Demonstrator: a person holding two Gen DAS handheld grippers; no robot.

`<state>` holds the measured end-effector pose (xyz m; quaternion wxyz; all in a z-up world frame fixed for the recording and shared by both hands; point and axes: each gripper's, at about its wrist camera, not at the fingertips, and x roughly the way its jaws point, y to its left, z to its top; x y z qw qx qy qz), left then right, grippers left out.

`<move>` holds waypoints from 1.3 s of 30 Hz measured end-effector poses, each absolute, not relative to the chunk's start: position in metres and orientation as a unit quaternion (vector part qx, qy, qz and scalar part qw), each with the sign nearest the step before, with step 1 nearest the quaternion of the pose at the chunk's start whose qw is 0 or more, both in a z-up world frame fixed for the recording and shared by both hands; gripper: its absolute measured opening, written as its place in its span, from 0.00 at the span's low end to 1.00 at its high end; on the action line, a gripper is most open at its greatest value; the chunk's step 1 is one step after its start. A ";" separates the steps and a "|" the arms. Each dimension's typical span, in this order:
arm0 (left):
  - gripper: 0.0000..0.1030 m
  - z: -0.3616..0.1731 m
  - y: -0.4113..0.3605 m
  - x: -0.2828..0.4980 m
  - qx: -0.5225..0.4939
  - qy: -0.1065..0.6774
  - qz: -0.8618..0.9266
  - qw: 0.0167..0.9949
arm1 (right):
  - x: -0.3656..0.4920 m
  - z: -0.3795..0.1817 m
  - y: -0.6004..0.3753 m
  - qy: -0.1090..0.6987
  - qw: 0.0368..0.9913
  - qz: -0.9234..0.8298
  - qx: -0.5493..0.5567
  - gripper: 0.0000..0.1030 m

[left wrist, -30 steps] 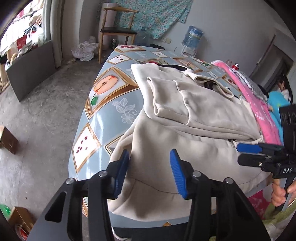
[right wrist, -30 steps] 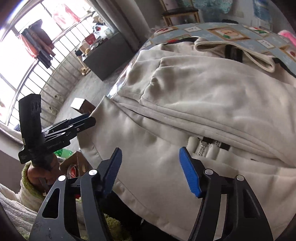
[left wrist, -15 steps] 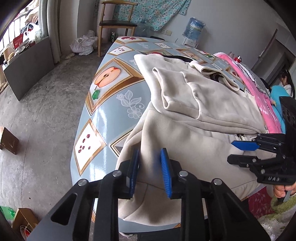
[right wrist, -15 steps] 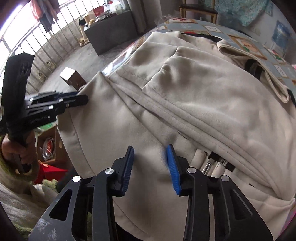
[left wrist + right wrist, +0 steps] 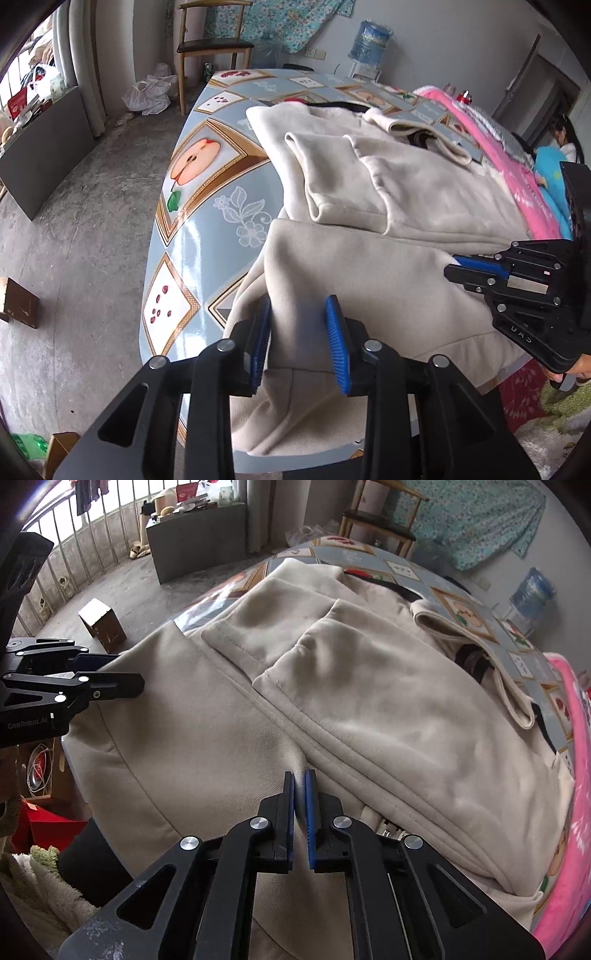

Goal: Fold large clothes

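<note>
Both grippers have changed since half a second ago: the right gripper (image 5: 300,794) has pinched its blue pads almost together on a ridge of the large cream fleece jacket (image 5: 388,206), while the left gripper (image 5: 298,332) has its jaws moderately apart around a raised fold at the hem. The jacket lies spread on the fruit-patterned blue tablecloth (image 5: 199,229), hem hanging over the near edge. Bare cloth stays free leftward; a pink blanket (image 5: 569,812) borders the right.
</note>
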<state>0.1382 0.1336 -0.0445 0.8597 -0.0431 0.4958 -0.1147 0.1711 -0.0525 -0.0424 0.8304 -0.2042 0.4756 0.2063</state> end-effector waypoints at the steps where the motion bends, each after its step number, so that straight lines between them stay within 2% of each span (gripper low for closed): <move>1: 0.28 -0.047 0.133 0.140 -0.041 0.499 -0.112 0.859 | 0.170 -0.042 -0.053 0.475 0.833 0.204 -0.199 0.07; 5: 0.28 -0.049 0.130 0.140 -0.033 0.493 -0.106 0.863 | 0.167 -0.028 -0.069 0.484 0.840 0.192 -0.154 0.15; 7: 0.28 -0.048 0.131 0.138 -0.033 0.491 -0.106 0.864 | 0.163 -0.012 -0.093 0.478 0.853 0.175 -0.117 0.24; 9: 0.28 -0.048 0.132 0.138 -0.033 0.490 -0.107 0.864 | 0.156 0.006 -0.131 0.469 0.868 0.148 -0.066 0.39; 11: 0.27 -0.048 0.132 0.138 -0.033 0.491 -0.106 0.864 | 0.150 0.016 -0.172 0.469 0.876 0.111 -0.019 0.46; 14: 0.26 -0.049 0.132 0.136 -0.032 0.490 -0.103 0.865 | 0.143 0.010 -0.218 0.490 0.869 0.066 0.018 0.48; 19: 0.26 -0.048 0.129 0.134 -0.020 0.484 -0.097 0.869 | 0.153 -0.023 -0.237 0.522 0.851 0.032 0.053 0.49; 22: 0.26 -0.048 0.127 0.133 -0.016 0.480 -0.091 0.872 | 0.160 -0.037 -0.223 0.520 0.854 0.013 0.020 0.34; 23: 0.25 -0.047 0.127 0.133 -0.015 0.479 -0.090 0.873 | 0.160 -0.037 -0.219 0.517 0.856 0.010 0.001 0.18; 24: 0.24 -0.047 0.126 0.132 -0.013 0.475 -0.089 0.875 | 0.159 -0.036 -0.216 0.517 0.856 0.014 -0.011 0.08; 27: 0.22 -0.044 0.127 0.130 -0.015 0.466 -0.094 0.880 | 0.156 -0.033 -0.208 0.514 0.857 0.013 -0.038 0.04; 33: 0.20 -0.036 0.136 0.128 -0.040 0.458 -0.110 0.881 | 0.154 0.002 -0.211 0.458 0.889 0.007 -0.021 0.04; 39: 0.20 -0.037 0.144 0.130 -0.082 0.465 -0.129 0.872 | 0.172 -0.038 -0.218 0.484 0.875 -0.003 -0.002 0.07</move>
